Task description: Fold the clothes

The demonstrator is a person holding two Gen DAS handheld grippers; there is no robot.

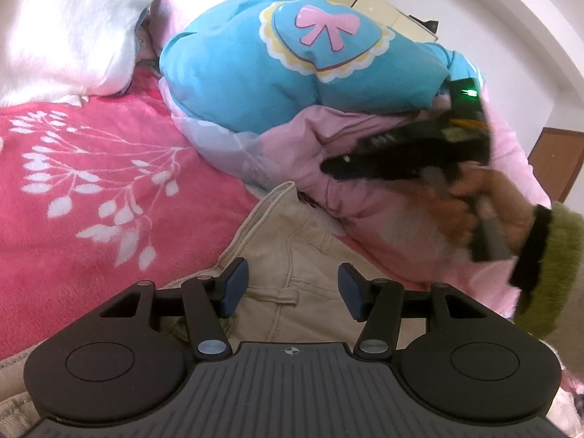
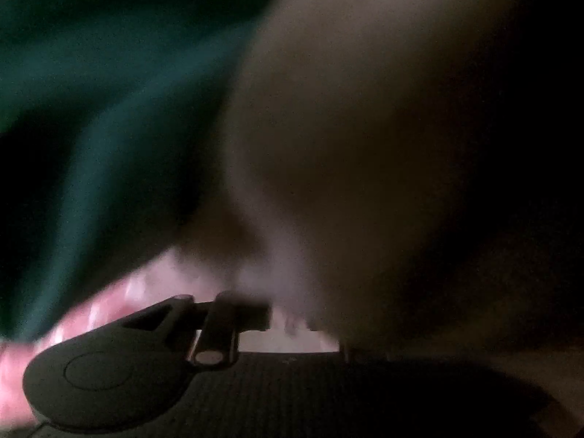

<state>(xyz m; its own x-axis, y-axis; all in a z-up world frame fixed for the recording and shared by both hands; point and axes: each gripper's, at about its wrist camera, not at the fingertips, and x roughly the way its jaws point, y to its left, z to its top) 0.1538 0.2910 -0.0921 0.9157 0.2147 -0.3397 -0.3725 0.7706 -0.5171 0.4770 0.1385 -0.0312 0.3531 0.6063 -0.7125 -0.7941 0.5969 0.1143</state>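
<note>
Beige trousers (image 1: 292, 255) are seen lying on a pink blanket (image 1: 91, 182), partly tucked under a heap of pink and blue bedding (image 1: 255, 73), w/ the left gripper (image 1: 292, 288) poised just above the waistband area. Its jaws are held apart — nothing is pinched, though cloth lies below the gap.

The trousers are judged soft but fairly heavy for cloth: a thick cotton-type weave w/ stitched seams and a belt loop, likely to drape and sag rather than slide. The doubled waistband or a seam edge is judged the best place for a hold, since a single layer could slip out or bunch.

The right gripper (image 1: 365, 160) is caught blurred in the left wrist view, held by a hand (image 1: 485, 211) in a green cuff, approx. over the pink bedding beside the trousers. Its fingertips cannot be made out; whether anything is pinched cannot be told.

The right wrist view is mostly dark and smeared — beige and dark green fabric fill the lens, one finger is hidden, and only a strip of pink shows. The trouser legs are cut off below the frame.
</note>
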